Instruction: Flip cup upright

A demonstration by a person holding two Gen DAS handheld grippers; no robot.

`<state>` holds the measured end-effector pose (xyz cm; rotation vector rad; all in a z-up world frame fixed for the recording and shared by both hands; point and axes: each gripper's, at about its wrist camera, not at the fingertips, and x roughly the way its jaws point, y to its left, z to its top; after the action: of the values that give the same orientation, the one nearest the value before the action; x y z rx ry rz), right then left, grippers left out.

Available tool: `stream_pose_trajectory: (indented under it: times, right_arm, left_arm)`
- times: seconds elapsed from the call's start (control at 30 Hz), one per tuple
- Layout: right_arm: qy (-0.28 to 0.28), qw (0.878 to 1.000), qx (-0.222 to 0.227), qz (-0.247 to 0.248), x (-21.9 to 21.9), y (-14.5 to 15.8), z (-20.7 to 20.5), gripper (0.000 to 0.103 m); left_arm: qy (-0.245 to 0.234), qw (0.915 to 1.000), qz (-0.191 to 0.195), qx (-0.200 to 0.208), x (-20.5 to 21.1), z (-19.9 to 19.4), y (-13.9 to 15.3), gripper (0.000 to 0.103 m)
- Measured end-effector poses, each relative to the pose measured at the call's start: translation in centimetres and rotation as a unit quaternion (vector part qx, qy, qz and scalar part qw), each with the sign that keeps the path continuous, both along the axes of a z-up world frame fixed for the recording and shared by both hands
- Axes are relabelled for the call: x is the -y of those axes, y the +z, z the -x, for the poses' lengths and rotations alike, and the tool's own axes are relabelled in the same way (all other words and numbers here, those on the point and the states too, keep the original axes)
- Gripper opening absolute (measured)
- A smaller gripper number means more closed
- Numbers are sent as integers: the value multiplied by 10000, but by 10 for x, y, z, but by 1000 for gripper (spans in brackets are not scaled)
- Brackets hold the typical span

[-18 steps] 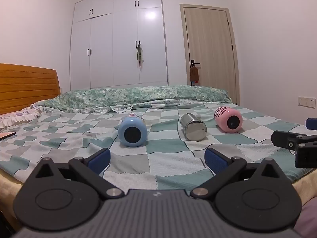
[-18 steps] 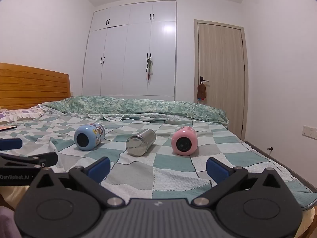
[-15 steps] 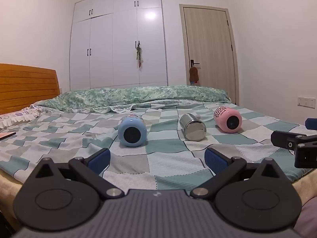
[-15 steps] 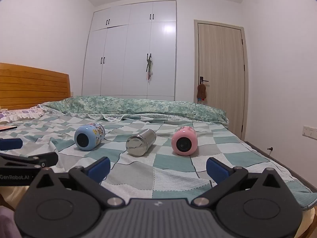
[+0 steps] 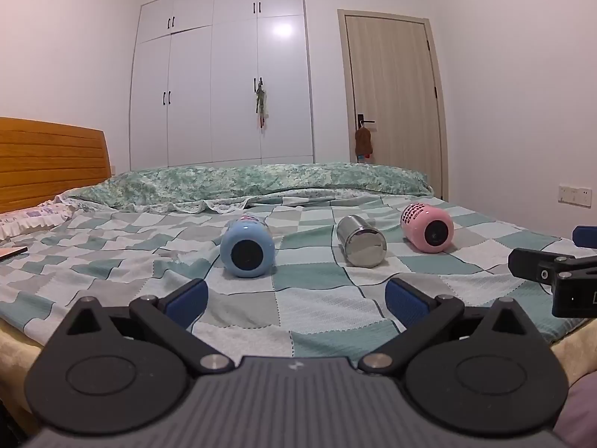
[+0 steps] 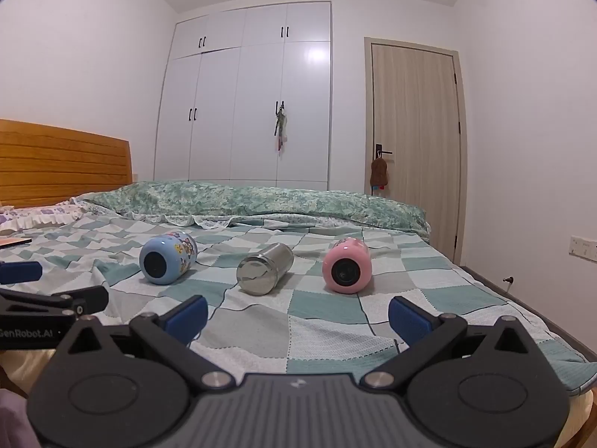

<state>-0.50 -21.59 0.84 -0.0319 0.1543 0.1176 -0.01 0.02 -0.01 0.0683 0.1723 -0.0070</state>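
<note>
Three cups lie on their sides on the checked bedspread, bases toward me: a blue cup (image 5: 247, 249) (image 6: 166, 257), a steel cup (image 5: 361, 241) (image 6: 264, 268) and a pink cup (image 5: 427, 227) (image 6: 347, 266). My left gripper (image 5: 294, 300) is open and empty, low over the bed's near edge, short of the blue cup. My right gripper (image 6: 297, 315) is open and empty, short of the steel and pink cups. Each gripper shows at the edge of the other's view.
A green folded quilt (image 5: 261, 181) lies across the far side of the bed. A wooden headboard (image 5: 48, 164) is at the left. A white wardrobe (image 5: 224, 74) and a closed door (image 5: 391, 104) stand behind. A flat object (image 5: 11, 253) lies at the bed's left.
</note>
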Motion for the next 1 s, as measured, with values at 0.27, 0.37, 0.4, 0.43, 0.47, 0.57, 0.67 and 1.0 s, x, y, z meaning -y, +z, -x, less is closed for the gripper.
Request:
stream_pose_trajectory:
  times: [0.27, 0.37, 0.4, 0.43, 0.47, 0.57, 0.67, 1.0]
  right_arm:
    - [1, 10000, -1, -1, 0, 0, 0, 103]
    - [1, 10000, 0, -2, 0, 0, 0, 103]
    - [0, 10000, 0, -2, 0, 0, 0, 103]
    - [0, 10000, -1, -1, 0, 0, 0, 103]
    - [-1, 10000, -1, -1, 0, 0, 0, 103]
    - [0, 10000, 1, 2, -1, 0, 0, 103]
    - [0, 10000, 4, 5, -1, 0, 0, 103]
    - [0, 10000, 8, 8, -1, 0, 0, 103]
  left_arm:
    - [-7, 10000, 9, 4, 0, 0, 0, 103]
    - [-3, 10000, 6, 8, 4, -6, 1, 103]
    - [-5, 10000, 8, 9, 4, -6, 1, 103]
    - [-3, 10000, 7, 10, 4, -6, 1, 103]
    - [-5, 10000, 8, 9, 4, -6, 1, 103]
    - [-9, 10000, 12, 11, 3, -6, 1, 103]
    - [-5, 10000, 14, 13, 3, -6, 1, 103]
    - [-9, 10000, 19, 18, 3, -5, 1, 103]
